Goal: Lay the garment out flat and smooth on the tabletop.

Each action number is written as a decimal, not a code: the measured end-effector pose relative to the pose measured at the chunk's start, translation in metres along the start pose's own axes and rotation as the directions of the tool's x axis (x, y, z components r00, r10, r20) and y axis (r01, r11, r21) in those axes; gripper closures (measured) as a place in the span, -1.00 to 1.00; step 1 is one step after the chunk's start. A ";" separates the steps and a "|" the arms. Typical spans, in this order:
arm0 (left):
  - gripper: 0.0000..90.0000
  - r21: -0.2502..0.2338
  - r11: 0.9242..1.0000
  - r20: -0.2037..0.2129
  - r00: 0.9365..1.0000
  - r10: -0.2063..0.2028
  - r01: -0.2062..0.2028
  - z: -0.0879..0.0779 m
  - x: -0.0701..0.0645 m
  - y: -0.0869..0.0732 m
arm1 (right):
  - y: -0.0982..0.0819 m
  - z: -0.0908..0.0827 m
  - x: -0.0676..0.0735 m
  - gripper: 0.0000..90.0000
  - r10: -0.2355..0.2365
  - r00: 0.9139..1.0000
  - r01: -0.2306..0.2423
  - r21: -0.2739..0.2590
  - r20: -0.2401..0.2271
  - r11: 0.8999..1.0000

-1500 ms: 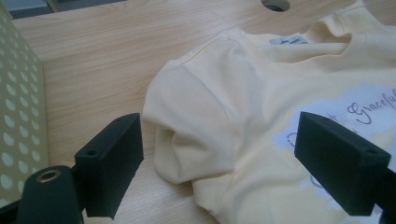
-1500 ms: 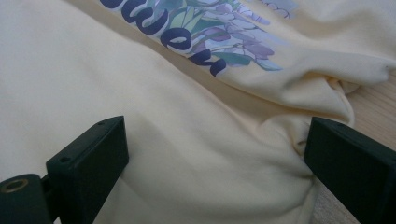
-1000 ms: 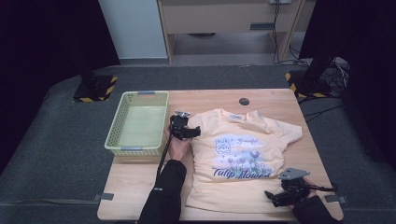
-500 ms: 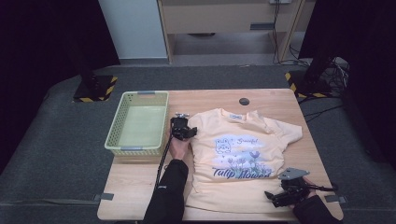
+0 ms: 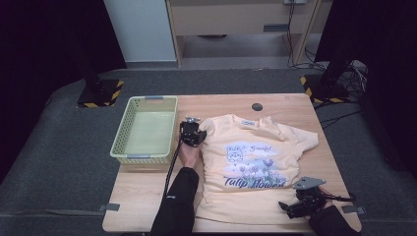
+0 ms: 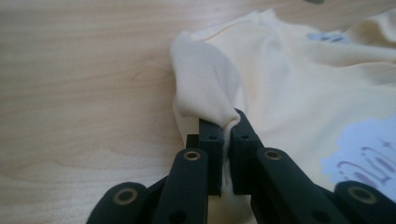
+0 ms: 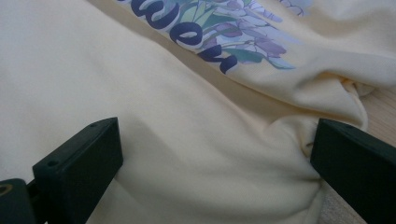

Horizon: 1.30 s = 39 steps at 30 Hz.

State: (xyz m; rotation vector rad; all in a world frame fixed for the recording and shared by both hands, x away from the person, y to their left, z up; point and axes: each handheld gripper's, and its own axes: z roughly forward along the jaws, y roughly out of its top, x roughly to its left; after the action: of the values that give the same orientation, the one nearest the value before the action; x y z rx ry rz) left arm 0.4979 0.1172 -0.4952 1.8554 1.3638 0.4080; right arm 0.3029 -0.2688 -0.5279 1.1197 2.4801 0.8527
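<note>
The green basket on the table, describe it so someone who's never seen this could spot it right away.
Start at the wooden table and go to its far left corner. The basket sits there, left of the pale yellow T-shirt. It is the one light green, rectangular, slotted-wall container, and nothing lies in it.

There is one yellow T-shirt (image 5: pixel 255 162) on one wooden table (image 5: pixel 147 191). There is one green basket (image 5: pixel 142 130), off to the side of the left fingers. There are two grippers, a left gripper (image 5: pixel 193 132) and a right gripper (image 5: pixel 295 206). Each one has two black fingers. One small dark round spot (image 5: pixel 257 106) sits far past the fingers.
</note>
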 end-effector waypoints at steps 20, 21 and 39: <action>0.91 0.011 0.976 0.146 0.966 0.213 -0.217 0.010 -0.097 -0.009 | 0.000 0.000 0.000 -0.97 -0.007 1.000 0.007 0.003 -0.005 1.000; 0.91 0.018 0.974 0.149 0.964 0.219 -0.224 0.012 -0.101 -0.011 | 0.000 0.000 0.000 -0.97 -0.007 1.000 0.007 0.003 -0.006 1.000; 0.50 0.083 0.944 0.196 0.934 0.298 -0.319 0.035 -0.123 -0.036 | 0.000 0.001 0.000 -0.99 -0.007 1.000 0.008 0.002 -0.006 1.000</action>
State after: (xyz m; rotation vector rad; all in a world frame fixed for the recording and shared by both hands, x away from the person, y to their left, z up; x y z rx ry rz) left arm 0.4509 -0.0039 -0.5218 2.1545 0.9922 0.3149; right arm 0.3031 -0.2685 -0.5284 1.1095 2.4893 0.8524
